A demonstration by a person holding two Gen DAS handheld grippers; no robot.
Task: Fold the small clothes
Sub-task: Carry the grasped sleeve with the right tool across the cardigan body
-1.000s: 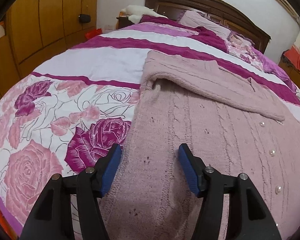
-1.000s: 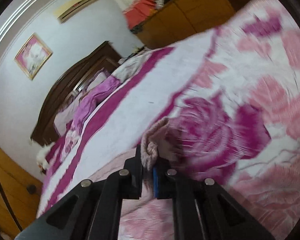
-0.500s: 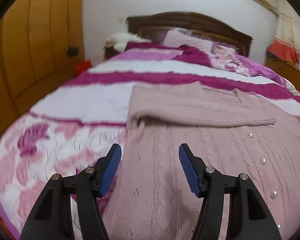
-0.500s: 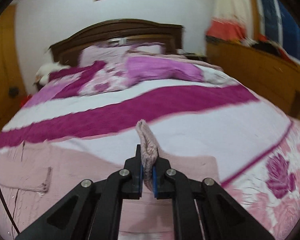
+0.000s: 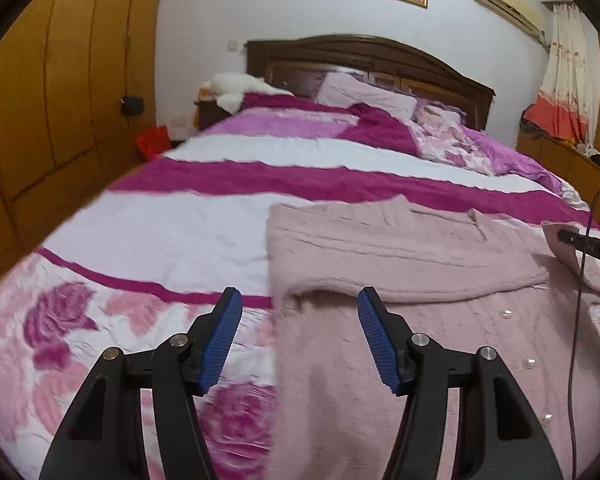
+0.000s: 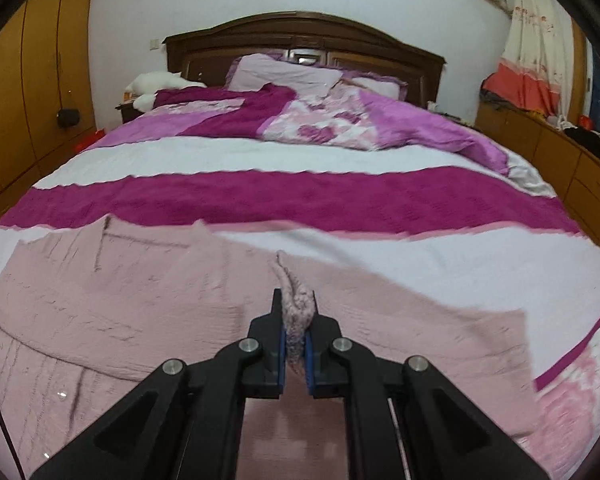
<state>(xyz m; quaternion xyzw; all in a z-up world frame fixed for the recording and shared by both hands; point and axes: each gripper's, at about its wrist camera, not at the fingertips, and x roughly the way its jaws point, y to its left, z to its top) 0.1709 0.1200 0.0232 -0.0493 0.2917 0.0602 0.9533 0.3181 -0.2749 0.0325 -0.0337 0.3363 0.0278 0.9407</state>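
Lying flat on bed [image 6: 300, 200]: pink cardigan [image 5: 400, 248], sleeve folded across. Right claw [image 6: 296, 340] clamped on a cuff at 12 o'clock; left claw [image 5: 300, 340] wide apart, holding nothing, above the cardigan's edge.

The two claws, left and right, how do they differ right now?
The left claw is wide open and holds nothing; the right claw is shut on a bunched fold of the pink knitted cardigan. The left one hangs over the cardigan's left edge, where one sleeve already lies folded across the body; the right one holds its fold lifted at the cardigan's right side. Both have black arms with blue ribbed pads and point toward the dark wooden headboard.
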